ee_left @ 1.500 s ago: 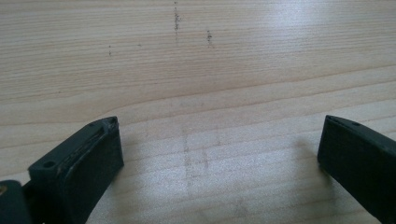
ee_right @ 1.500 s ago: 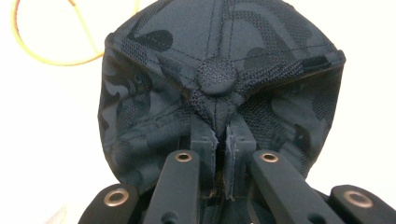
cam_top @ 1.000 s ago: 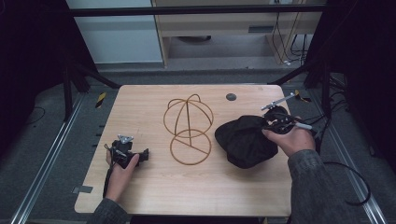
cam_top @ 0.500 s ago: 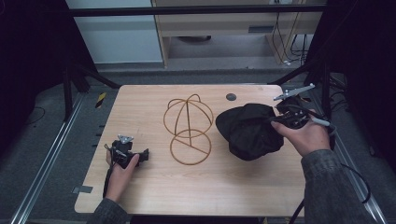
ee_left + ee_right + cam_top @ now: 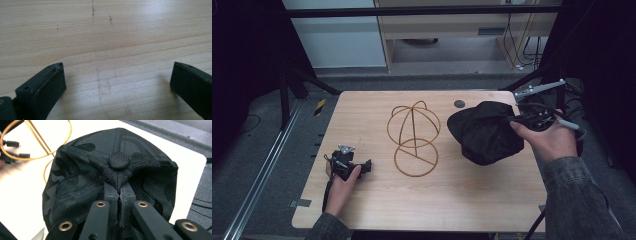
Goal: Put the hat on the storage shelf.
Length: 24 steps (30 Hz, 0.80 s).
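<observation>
Cap (image 5: 484,132), black with a faint camouflage pattern, is lying on the right part of the wooden table (image 5: 377,210), close to its right edge. The right gripper (image 5: 119,192) is pinching a fold of cloth on the crown, just below the top button (image 5: 119,161), with its jaws pressed together on the fabric. I am judging the cap to be light and soft: the crown is wrinkling and sagging around the pinch, so it will probably hang and swing when lifted. A hold near the button seems good to me, because the seams are meeting there and the cloth is thicker.

The left gripper (image 5: 346,162) is resting at the near left of the table, its jaws spread wide over bare wood, holding nothing.

Between the two hands a golden wire stand (image 5: 413,137) is standing upright. The room between cap and stand is free, but the right edge is very near to the cap.
</observation>
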Each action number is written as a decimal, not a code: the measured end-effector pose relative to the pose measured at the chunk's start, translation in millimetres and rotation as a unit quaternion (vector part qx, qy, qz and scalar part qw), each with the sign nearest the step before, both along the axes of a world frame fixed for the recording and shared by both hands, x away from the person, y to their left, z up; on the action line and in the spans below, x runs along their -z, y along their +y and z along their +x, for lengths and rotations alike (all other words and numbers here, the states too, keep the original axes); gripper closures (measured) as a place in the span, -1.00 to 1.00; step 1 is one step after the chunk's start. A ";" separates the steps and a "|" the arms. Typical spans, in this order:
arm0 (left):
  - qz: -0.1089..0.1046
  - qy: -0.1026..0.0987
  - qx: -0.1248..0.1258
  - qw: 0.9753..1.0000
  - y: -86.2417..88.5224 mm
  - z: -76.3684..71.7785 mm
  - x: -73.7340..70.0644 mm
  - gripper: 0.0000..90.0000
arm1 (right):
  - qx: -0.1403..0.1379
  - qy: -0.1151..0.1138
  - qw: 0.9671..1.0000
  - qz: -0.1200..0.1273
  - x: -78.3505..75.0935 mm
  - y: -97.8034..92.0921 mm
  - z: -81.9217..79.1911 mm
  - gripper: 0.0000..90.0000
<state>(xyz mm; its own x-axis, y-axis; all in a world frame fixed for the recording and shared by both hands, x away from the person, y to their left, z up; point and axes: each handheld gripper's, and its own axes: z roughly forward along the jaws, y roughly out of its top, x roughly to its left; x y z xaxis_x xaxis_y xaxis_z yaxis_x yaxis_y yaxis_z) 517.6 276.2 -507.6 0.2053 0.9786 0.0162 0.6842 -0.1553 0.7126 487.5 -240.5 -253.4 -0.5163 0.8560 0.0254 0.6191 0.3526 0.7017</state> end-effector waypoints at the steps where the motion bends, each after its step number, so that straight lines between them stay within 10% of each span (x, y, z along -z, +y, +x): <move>1: 0.000 0.000 0.000 1.000 0.0 0.0 0.0 -1.00 | 0.003 -0.003 1.000 0.002 -2.2 -0.3 0.0 0.93; 24: 0.000 0.000 0.000 1.000 0.0 0.0 0.0 -1.00 | 0.037 -0.052 0.998 0.016 -54.1 21.1 22.5 0.93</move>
<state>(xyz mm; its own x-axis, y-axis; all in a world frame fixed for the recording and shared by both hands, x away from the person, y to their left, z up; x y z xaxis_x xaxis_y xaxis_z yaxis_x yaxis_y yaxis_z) 517.6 276.2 -507.6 0.2054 0.9785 0.0166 0.6842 -0.1557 0.7125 510.0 -219.4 -199.3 -0.4524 0.8918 0.0026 0.5665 0.2851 0.7732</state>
